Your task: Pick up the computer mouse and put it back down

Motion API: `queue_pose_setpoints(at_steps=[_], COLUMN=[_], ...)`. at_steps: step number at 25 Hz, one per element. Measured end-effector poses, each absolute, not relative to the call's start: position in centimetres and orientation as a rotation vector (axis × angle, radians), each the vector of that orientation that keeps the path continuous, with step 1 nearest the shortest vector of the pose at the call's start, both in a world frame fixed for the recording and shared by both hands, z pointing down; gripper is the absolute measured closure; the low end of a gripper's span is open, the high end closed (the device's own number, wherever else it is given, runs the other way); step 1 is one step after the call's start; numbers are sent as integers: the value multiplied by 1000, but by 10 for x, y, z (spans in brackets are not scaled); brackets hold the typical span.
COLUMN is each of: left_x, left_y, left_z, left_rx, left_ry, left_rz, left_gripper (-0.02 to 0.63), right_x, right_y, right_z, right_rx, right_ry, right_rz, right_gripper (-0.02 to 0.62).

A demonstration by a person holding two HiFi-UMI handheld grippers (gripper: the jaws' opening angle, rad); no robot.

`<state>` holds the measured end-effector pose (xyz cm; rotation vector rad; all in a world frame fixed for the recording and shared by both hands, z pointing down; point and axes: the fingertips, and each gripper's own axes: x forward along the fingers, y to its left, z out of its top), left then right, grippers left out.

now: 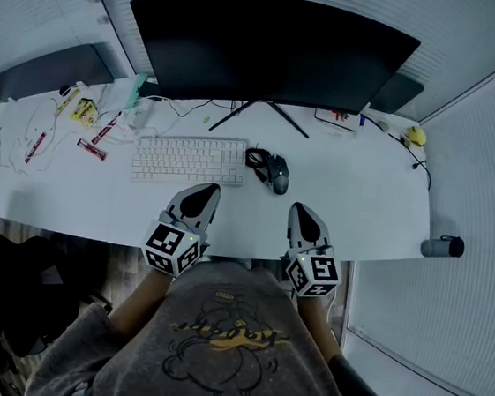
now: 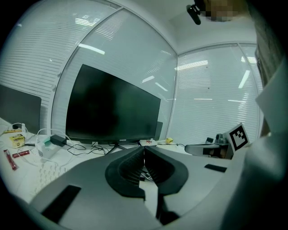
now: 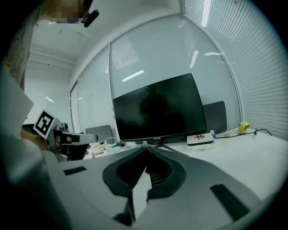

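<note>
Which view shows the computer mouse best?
The head view: the computer mouse lies unobstructed right of the keyboard. Neither gripper view clearly shows it: the left claw and right claw fill the foreground.

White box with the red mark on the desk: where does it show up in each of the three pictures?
Head view: the white box lies above centre, slightly right, under the monitor.
Left gripper view: the white box sits at centre, below the monitor, near its right end.
Right gripper view: the white box sits right of centre, below the monitor.
Shared landmark: the dark monitor.
</note>
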<state>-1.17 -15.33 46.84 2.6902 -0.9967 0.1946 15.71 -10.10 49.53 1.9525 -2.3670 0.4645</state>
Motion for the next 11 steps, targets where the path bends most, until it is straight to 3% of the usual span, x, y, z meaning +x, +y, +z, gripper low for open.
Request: queue_pose_setpoints(at_steps=[11], left_x=[-11], left_y=[-151], left_z=[467], left_rx=[2684], left_ry=[-1004], left_rz=[199], left_gripper=[588], right_x=[156], right_y=[-100], right_z=[494], right_rx=[1928], right_ry=[-2373], right_rz=[462], right_gripper=[591])
